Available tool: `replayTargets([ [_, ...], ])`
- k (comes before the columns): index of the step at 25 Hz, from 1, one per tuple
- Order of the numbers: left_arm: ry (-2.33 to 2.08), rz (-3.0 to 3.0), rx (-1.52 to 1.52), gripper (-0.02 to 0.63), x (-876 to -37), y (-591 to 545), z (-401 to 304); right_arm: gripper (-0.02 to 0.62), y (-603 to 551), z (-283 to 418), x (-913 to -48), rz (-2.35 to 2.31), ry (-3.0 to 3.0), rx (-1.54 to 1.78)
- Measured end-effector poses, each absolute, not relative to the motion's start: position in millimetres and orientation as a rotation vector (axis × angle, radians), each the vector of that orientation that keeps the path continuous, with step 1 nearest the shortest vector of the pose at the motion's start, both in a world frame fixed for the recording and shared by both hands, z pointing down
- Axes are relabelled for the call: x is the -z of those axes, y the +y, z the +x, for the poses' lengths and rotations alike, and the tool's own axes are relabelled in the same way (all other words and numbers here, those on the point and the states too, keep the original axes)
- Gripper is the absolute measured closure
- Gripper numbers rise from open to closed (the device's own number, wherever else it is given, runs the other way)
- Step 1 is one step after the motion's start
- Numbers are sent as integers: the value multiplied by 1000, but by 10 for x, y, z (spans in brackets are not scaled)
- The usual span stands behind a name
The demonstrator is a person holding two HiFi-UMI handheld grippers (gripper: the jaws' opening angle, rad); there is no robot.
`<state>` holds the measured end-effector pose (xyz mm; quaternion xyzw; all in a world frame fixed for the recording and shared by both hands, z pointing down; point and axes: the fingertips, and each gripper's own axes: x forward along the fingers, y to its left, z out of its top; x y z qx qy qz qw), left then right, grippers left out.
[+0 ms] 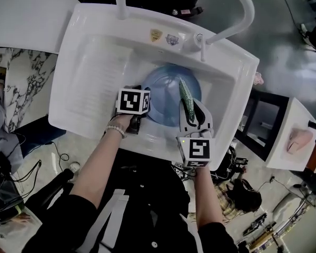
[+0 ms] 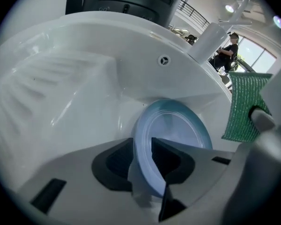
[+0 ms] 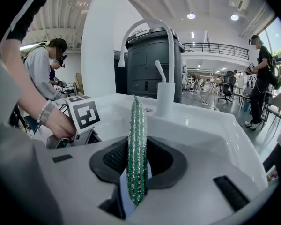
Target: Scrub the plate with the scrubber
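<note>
A light blue plate [image 1: 166, 93] stands tilted in the white sink [image 1: 95, 88]. My left gripper [image 1: 141, 111] is shut on the plate's near rim; in the left gripper view the plate [image 2: 171, 139] runs between the jaws [image 2: 143, 165]. A green scrubber [image 1: 186, 100] stands on edge over the plate's right part, with my right gripper [image 1: 192, 115] shut on it. In the right gripper view the scrubber [image 3: 136, 149] rises upright from between the jaws. It also shows at the right of the left gripper view as a green scrubber [image 2: 243, 107].
A white curved faucet [image 1: 237, 12] arches over the sink's back. The ribbed drainboard [image 1: 100, 83] lies left of the basin. A marble counter [image 1: 21, 83] is at far left. People stand in the background of both gripper views.
</note>
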<state>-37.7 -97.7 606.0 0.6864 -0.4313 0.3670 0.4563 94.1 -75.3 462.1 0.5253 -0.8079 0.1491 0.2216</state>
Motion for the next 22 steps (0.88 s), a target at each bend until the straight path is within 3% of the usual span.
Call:
replayTargets([
  [6,-1041,1641,-930,497,-6202,-947,-358,502,-823,975,-4764,1437,-2206,-431],
  [11,-1027,1622,-949,581,-6232,-918,-394,502,-872,1045,-4887,1431,-2168,-440],
  [22,-984,1650,-870,581,-6114,-914,-379,502,-992,1203,-5332,1424,-2014,-503],
])
